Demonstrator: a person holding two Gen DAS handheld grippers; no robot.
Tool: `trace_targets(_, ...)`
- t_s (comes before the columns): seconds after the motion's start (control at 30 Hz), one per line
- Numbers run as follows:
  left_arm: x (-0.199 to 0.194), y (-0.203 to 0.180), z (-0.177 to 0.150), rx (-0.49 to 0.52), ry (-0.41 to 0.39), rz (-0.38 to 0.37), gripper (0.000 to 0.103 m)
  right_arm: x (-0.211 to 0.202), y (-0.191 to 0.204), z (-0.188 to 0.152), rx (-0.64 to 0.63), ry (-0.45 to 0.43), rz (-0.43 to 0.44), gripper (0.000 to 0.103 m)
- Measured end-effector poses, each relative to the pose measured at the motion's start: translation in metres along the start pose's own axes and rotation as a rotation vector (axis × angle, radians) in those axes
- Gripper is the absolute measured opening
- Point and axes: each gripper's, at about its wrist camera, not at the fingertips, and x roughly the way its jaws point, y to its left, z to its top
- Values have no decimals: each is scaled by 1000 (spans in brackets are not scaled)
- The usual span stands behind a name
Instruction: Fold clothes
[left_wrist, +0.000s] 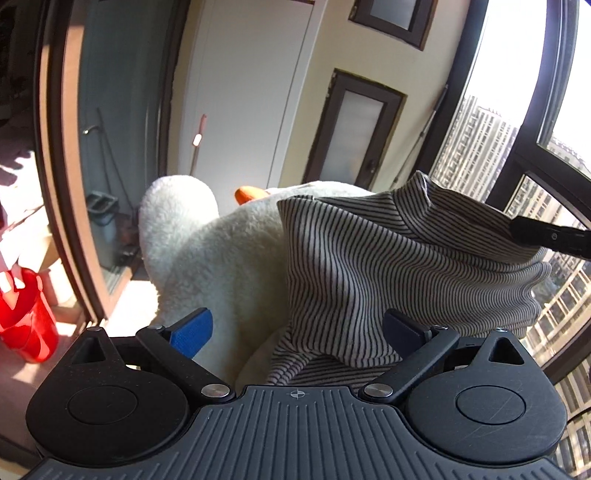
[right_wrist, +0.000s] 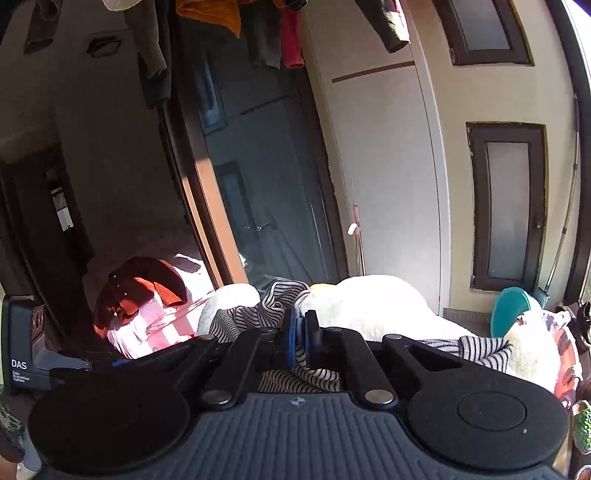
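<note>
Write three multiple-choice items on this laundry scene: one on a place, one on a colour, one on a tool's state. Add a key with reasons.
1. Where does the striped top lie?
A. On a white plush toy
B. In the red bucket
C. On a hanger overhead

2. What colour is the bucket at the left of the left wrist view?
A. Teal
B. Red
C. Black

3. How is the right tool set?
A. Wide open, holding nothing
B. Shut on the striped top
C. Shut on the bucket's rim

Key: 1 A, the fabric drapes over the plush toy. 2 B, the bucket shows bright red in sunlight. 3 B, the fingers are pressed together with striped cloth pinched between them, while the left tool stands open.
</note>
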Motion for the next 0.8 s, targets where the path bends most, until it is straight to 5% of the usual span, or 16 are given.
trace_targets(0.17,0,2,33,-10,-68,-79,101,22,-22,-66,177,153,-77,4)
trace_targets(0.4,9,-60,81,236,-217,-210,103,20,-14,-84,181,90,-116,4)
trace_targets(0.53,48,-84,70,362,-142,-135,100,16,-5,-89,150,64,-150,4)
trace_targets(0.57,56,-87,62,383,-109,-141,85,14,-3,-91,136,56,-161,4)
trace_targets(0.6,61,-88,53,387,-71,-153,54,11,-1,-92,119,49,-171,5)
trace_targets(0.63,63,-86,44,376,-46,-161,45,8,1,-93,103,43,-179,5)
trace_targets(0.73,57,-73,17,353,-38,-162,41,-2,3,-93,74,35,-198,10)
trace_targets(0.8,45,-68,2,360,-55,-157,39,-11,3,-88,72,25,-209,27)
